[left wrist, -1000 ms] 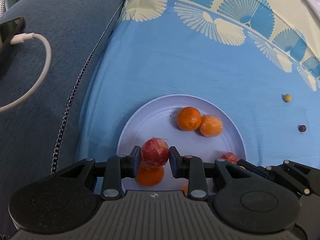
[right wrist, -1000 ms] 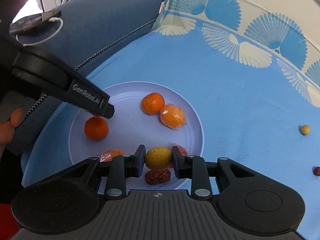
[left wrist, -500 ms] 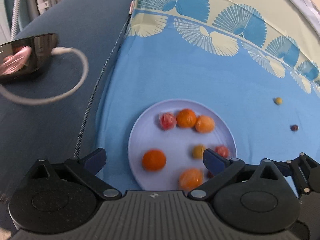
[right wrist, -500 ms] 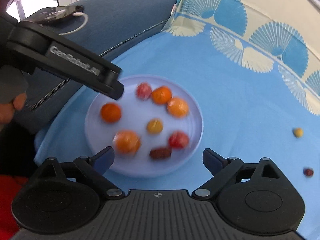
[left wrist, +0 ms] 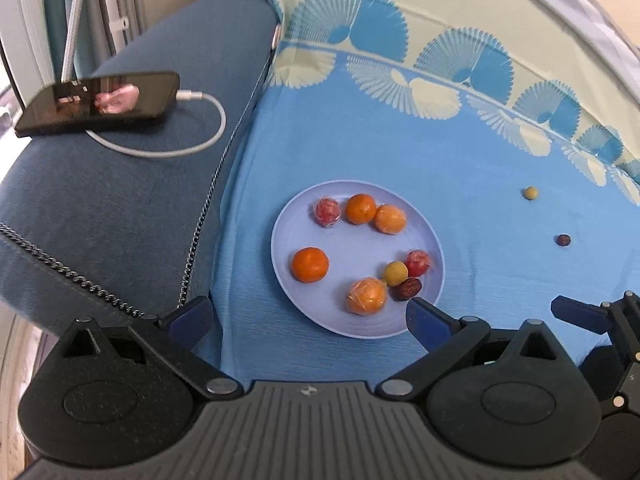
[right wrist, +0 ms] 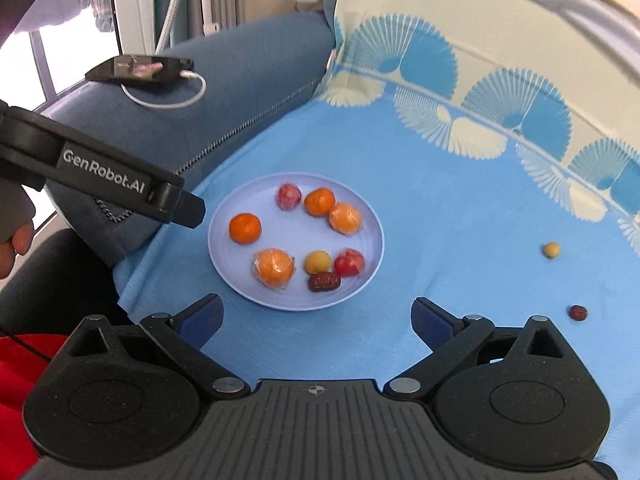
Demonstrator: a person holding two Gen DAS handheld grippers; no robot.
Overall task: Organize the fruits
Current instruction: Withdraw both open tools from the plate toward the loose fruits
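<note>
Blue cloth (left wrist: 360,140) w/ fan-pattern border covers the surface (bed or sofa, can't tell which); dark blue cushion (left wrist: 120,200) to the left carries a phone (left wrist: 100,102) on a white cable (left wrist: 192,136).

Lilac plate (right wrist: 240,280) sits centre, near edge close to both tongs. On it, far side: wrapped red fruit (right wrist: 289,196), orange (right wrist: 319,201), wrapped orange (right wrist: 345,218), the three in a touching row. Left: lone orange (right wrist: 245,228). Near side: big wrapped orange (right wrist: 274,267), small yellow fruit (right wrist: 318,262), red fruit (right wrist: 349,262), and a dark red date (right wrist: 324,282), long axis running left-right, just beside the yellow one.

Off the plate, well apart to the right: small yellow ball-fruit (right wrist: 551,249) farther, small dark date-like piece (right wrist: 578,313) nearer. Prob. these two are what's left.

Right tongs (right wrist: 316,316) jaws opening, almost fully spread, nothing btwn them, above the plate's near rim. Left tongs (left wrist: 308,316) spread wide, empty, also at the near rim.

Key relation: both strays lie right of the plate, so right hand is the nearer one; dark piece is closest, off to the right of the right tongs.
</note>
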